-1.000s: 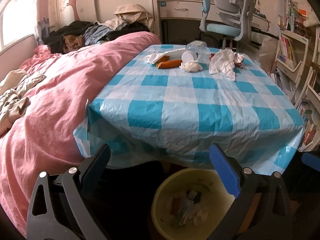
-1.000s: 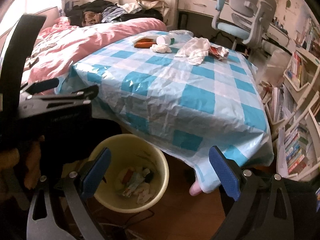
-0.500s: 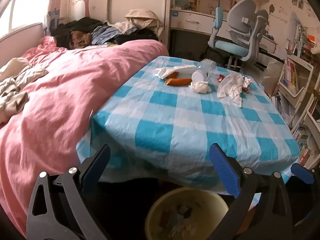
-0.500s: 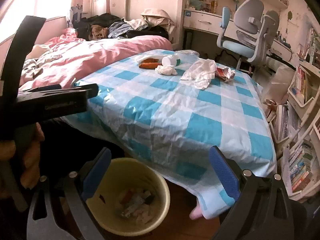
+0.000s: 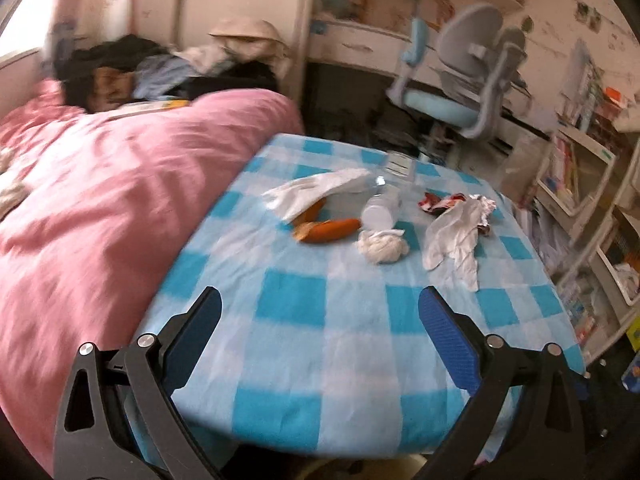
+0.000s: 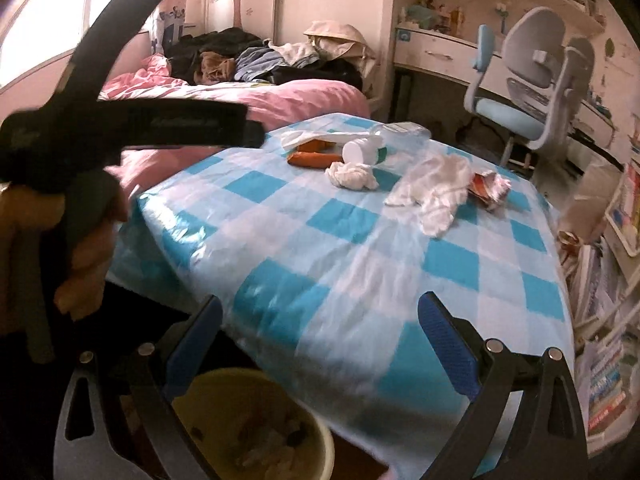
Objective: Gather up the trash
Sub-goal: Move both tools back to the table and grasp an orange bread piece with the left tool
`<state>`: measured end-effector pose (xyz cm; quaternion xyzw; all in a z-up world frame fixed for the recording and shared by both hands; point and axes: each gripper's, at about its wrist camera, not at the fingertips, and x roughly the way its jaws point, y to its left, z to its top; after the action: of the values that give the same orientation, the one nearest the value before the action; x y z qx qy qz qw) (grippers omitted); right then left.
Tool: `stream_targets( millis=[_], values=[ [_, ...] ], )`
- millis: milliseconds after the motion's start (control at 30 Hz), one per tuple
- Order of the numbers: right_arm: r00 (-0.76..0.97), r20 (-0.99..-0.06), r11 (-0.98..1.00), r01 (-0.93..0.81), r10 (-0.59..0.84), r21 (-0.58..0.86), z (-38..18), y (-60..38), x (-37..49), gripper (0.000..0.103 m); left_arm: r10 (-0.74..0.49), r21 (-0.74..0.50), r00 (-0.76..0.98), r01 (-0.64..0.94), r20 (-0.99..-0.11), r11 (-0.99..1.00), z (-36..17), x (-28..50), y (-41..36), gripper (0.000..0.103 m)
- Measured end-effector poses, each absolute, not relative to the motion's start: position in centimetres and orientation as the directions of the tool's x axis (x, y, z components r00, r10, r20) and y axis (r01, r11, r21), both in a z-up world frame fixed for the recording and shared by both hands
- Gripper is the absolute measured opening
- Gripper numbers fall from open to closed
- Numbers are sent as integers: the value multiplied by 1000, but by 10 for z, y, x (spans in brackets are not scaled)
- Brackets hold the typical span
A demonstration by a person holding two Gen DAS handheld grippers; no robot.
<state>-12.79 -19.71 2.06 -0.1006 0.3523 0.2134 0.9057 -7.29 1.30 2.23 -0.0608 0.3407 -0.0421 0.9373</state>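
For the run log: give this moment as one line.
left hand-held gripper open | right hand-held gripper open | trash on table | bin below

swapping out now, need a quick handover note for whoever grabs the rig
Left tool: open, empty, above the table's near edge.
Right tool: open, empty, over the yellow bin.
On the checked tablecloth, far end: balled tissue, crumpled white paper, red wrapper, orange peels, white bottle.
Done: some trash already binned.
Left: bin everything on the table.

2 orange peels (image 5: 326, 230) seen, 1 balled tissue (image 5: 382, 246), 1 white bottle (image 5: 380, 212), 1 crumpled wrapper (image 5: 438, 203), 1 yellow bin (image 6: 256, 428), 1 chair (image 5: 468, 76) counted.
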Motion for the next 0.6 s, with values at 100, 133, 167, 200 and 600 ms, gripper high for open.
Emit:
stream_targets(
  millis=[100, 133, 167, 200, 600],
  values=[
    [648, -686, 879, -477, 332, -25, 20, -191, -104, 94, -171, -162, 744, 85, -646, 983, 20, -40, 7, 94],
    [642, -687, 874, -486, 340, -21, 20, -189, -95, 94, -190, -173, 736, 100, -650, 980, 20, -27, 4, 93],
    [637, -688, 870, -493, 346, -19, 20, -187, -86, 94, -205, -181, 728, 112, -654, 977, 19, -19, 2, 91],
    [634, -690, 867, -498, 350, -18, 20, -186, -79, 94, -232, -195, 714, 135, -661, 971, 17, -4, -2, 88],
    [564, -725, 867, -489, 395, 92, 7, -185, -16, 94, -260, -130, 566, 260, -782, 957, -29, 93, -19, 68]
  ],
)
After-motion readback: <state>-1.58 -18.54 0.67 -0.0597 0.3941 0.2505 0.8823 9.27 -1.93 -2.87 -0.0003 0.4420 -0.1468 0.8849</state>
